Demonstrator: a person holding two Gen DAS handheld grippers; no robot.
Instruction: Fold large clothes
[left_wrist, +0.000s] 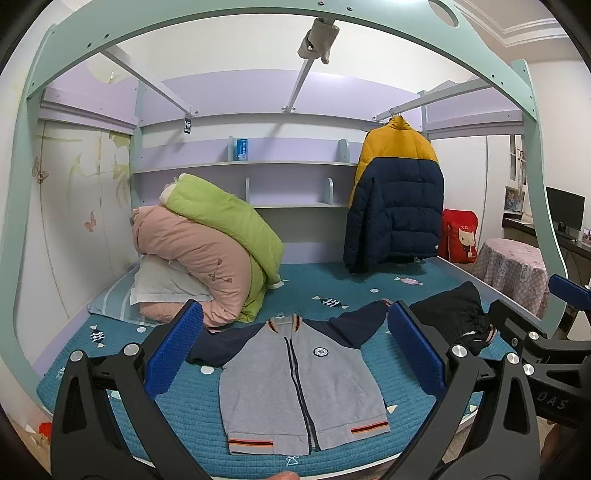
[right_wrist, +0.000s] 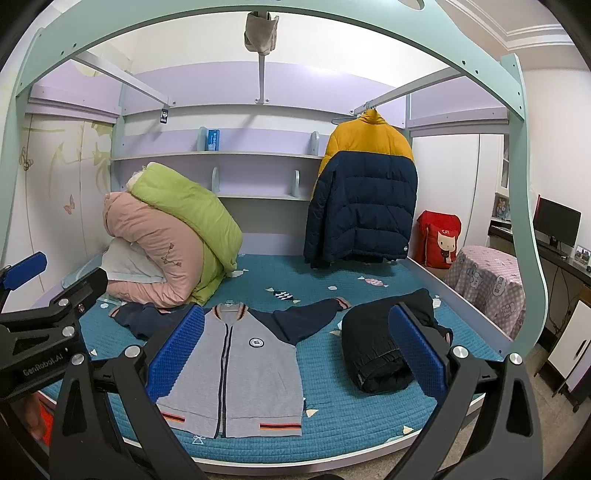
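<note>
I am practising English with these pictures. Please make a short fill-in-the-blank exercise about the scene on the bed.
1. The grey jacket lies flat on the bed with its zip ____.
2. The puffer coat hanging from the rail is navy and ____.
3. The folded black garment lies to the ____ of the grey jacket.
4. Both the left gripper and the right gripper are ____.

Missing words: closed; yellow; right; open

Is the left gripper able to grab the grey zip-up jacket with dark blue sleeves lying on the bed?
Probably yes. The left gripper is open, and the grey zip-up jacket lies flat on the teal quilted bed cover right ahead, with nothing between them.
</note>
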